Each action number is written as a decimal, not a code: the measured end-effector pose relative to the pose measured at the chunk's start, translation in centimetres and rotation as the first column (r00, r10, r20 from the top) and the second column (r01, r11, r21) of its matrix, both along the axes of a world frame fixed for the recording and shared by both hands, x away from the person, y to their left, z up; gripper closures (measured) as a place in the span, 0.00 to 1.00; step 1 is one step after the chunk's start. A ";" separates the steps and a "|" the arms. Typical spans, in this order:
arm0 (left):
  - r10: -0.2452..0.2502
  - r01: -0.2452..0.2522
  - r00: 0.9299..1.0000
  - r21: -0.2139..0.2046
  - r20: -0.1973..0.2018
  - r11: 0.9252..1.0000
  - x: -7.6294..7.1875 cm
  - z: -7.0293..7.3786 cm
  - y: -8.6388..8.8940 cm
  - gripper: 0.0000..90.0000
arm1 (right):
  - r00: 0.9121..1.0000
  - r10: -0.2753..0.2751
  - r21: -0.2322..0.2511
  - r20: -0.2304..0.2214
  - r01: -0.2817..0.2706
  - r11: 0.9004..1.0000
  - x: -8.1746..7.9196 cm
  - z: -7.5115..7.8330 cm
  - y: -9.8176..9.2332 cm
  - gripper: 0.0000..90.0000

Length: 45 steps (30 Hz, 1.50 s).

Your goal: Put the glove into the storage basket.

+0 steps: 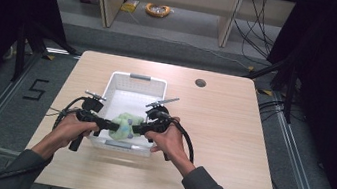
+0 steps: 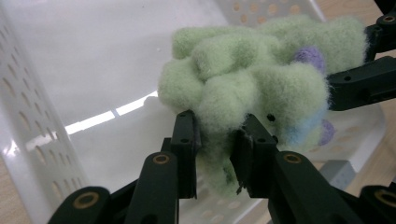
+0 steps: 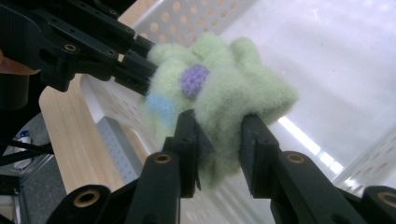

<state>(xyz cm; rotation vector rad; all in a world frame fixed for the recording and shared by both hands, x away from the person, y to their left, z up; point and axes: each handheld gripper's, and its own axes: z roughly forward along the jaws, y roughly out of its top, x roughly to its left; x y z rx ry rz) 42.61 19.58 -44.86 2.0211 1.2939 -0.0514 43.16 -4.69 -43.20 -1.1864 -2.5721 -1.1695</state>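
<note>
Wooden table (image 1: 231, 134) carries 1 white perforated basket (image 1: 136, 82), set left of the table's centre, its near wall close to the person's hands; a grey handle shows on its far rim and another on its near wall.

1 pale green fuzzy cloth (image 1: 125, 124), bunched, with a purple patch and a light blue patch, is held over the near half of the basket, above its floor; in the high view it sits directly between the 2 tools.

Left gripper (image 1: 107, 125) enters from the left, held in the left hand (image 1: 72, 125); in the left gripper view (image 2: 215, 142) its 2 jaws are clamped on a fold at the cloth's lower part, fabric pinched between them.

Right gripper (image 1: 140, 129) enters from the right, held in the right hand (image 1: 166, 137); in the right gripper view (image 3: 217, 140) its 2 jaws are likewise pressed in on a bunched fold of the cloth (image 3: 219, 88), the purple patch just above the jaws.

Each gripper view shows the opposite tool gripping the far side of the cloth (image 2: 247, 74); the 2 grips lie on opposite ends, left and right.
</note>
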 end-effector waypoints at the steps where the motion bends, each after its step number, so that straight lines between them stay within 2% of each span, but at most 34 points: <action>1: -0.007 0.007 1.000 0.012 -0.003 1.000 0.1 -0.2 0.0 0.78 | 1.000 -0.003 -0.003 -0.013 0.003 1.000 0.1 -0.2 0.2 0.78; 3: -0.019 0.019 1.000 0.027 -0.009 0.999 0.1 -0.4 0.0 0.78 | 1.000 0.009 -0.022 -0.007 -0.009 1.000 0.3 -0.4 0.3 0.78; 4: -0.009 0.009 1.000 0.030 -0.001 1.000 0.1 -0.4 -0.1 0.78 | 0.999 -0.007 -0.041 -0.039 0.005 0.999 0.2 -0.4 0.5 0.77; 6: -0.011 0.011 1.000 0.039 -0.007 0.999 0.2 -0.6 -0.2 0.78 | 1.000 0.002 -0.056 -0.027 -0.003 0.998 0.4 -0.7 0.7 0.77; 7: -0.016 0.016 1.000 0.047 -0.011 0.999 0.3 -0.7 -0.2 0.78 | 0.998 -0.006 -0.061 -0.055 0.002 0.998 0.4 -0.8 0.8 0.77; 8: -0.030 0.031 0.999 0.064 -0.015 0.998 0.4 -0.8 -0.1 0.78 | 0.999 -0.005 -0.067 -0.050 0.002 0.998 0.5 -0.8 0.8 0.77; 10: -0.027 0.029 0.999 0.062 -0.023 0.998 0.4 -0.9 -0.1 0.78 | 0.999 0.007 -0.070 -0.046 -0.010 0.998 0.6 -1.0 0.9 0.76; 11: -0.028 0.030 0.999 0.054 -0.027 0.998 0.5 -1.0 -0.1 0.78 | 0.998 -0.004 -0.088 -0.055 -0.001 0.996 0.7 -1.1 1.0 0.76; 15: -0.018 0.019 1.000 0.070 -0.024 0.997 0.6 -1.2 -0.1 0.78 | 0.998 0.011 -0.112 -0.055 -0.017 0.994 0.9 -1.6 1.3 0.73; 18: -0.016 0.018 1.000 0.065 -0.024 0.998 0.5 -1.1 -0.1 0.78 | 0.996 0.030 -0.128 -0.079 -0.040 0.991 0.9 -1.8 1.6 0.70; 22: -0.018 0.019 1.000 0.083 -0.015 0.996 0.4 -0.9 -0.2 0.76 | 0.997 0.034 -0.151 -0.073 -0.045 0.988 0.8 -1.8 1.7 0.66; 24: -0.020 0.021 1.000 0.076 -0.011 0.997 0.5 -0.8 -0.3 0.75 | 0.997 0.028 -0.162 -0.068 -0.039 0.986 0.8 -1.6 1.7 0.60; 26: -0.009 0.009 1.000 0.083 0.000 0.997 0.5 -0.7 -0.3 0.73 | 0.998 0.040 -0.184 -0.049 -0.048 0.982 0.7 -1.4 1.6 0.58; 27: -0.002 0.002 1.000 0.078 0.001 0.997 0.5 -0.6 -0.4 0.72 | 0.997 0.041 -0.183 -0.059 -0.051 0.982 0.6 -1.2 1.6 0.57; 28: -0.013 0.013 1.000 0.086 0.000 0.996 0.5 -0.5 -0.2 0.72 | 0.998 0.043 -0.182 -0.050 -0.051 0.982 0.5 -1.0 1.5 0.57; 32: 0.006 -0.008 1.000 0.087 0.023 0.996 0.5 -0.1 -0.2 0.68 | 0.998 0.046 -0.182 -0.037 -0.052 0.982 0.3 0.0 1.0 0.55; 39: 0.031 -0.034 0.998 0.069 0.051 0.997 0.3 0.5 -0.3 0.64 | 0.999 0.042 -0.162 -0.005 -0.042 0.986 0.4 0.9 -0.1 0.55; 42: 0.034 -0.038 0.997 0.058 0.069 0.998 0.2 0.9 -0.2 0.61 | 0.999 0.044 -0.146 -0.013 -0.045 0.988 0.3 1.1 -0.4 0.54; 43: 0.036 -0.039 0.997 0.052 0.070 0.998 0.1 1.0 -0.2 0.61 | 0.999 0.043 -0.151 0.008 -0.041 0.988 0.3 1.3 -0.6 0.54; 44: 0.035 -0.038 0.997 0.047 0.071 0.998 0.1 1.2 -0.2 0.61 | 1.000 0.030 -0.153 -0.008 -0.031 0.988 0.1 1.4 -0.7 0.54; 45: 0.031 -0.035 0.997 0.045 0.072 0.998 0.0 1.3 -0.2 0.60 | 0.999 0.049 -0.140 0.019 -0.046 0.989 0.2 1.5 -0.9 0.54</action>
